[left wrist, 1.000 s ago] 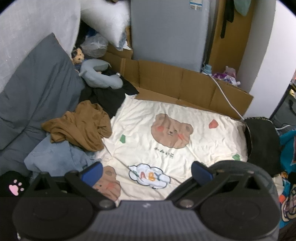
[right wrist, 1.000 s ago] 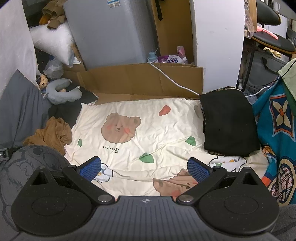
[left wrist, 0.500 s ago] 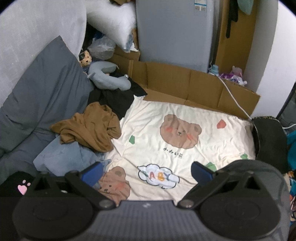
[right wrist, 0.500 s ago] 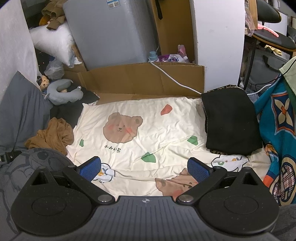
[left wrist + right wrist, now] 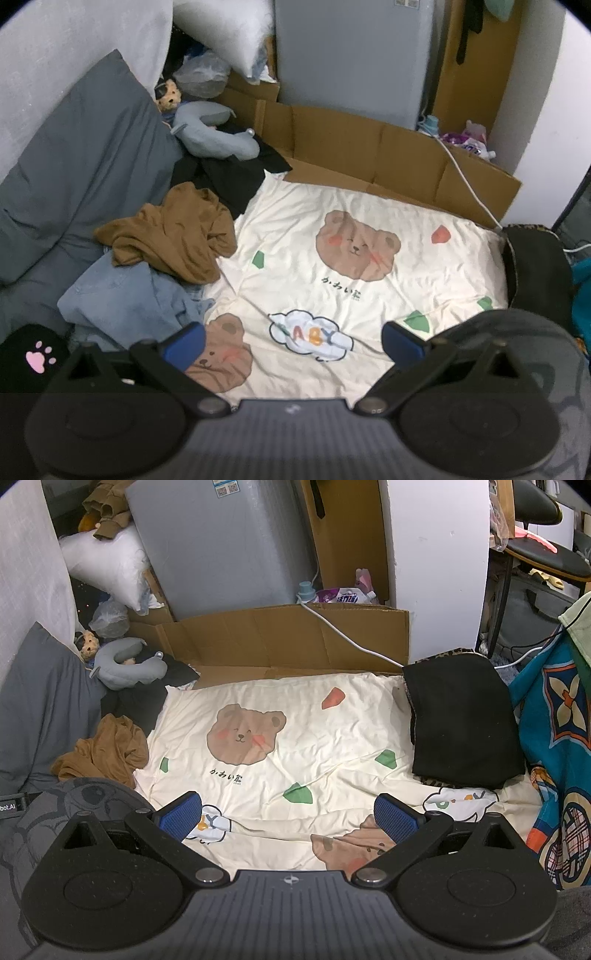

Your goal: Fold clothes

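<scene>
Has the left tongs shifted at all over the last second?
Yes. The left tongs have swung left: the bear print sits further right in its view, and more of the grey pillow shows.

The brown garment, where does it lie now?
The brown garment lies crumpled left of the cream bear sheet, on the blue jeans.

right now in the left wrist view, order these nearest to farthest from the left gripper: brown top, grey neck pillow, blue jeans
1. blue jeans, just ahead-left of the left gripper
2. brown top, lying on the jeans' far edge
3. grey neck pillow, far back left by the cardboard
</scene>
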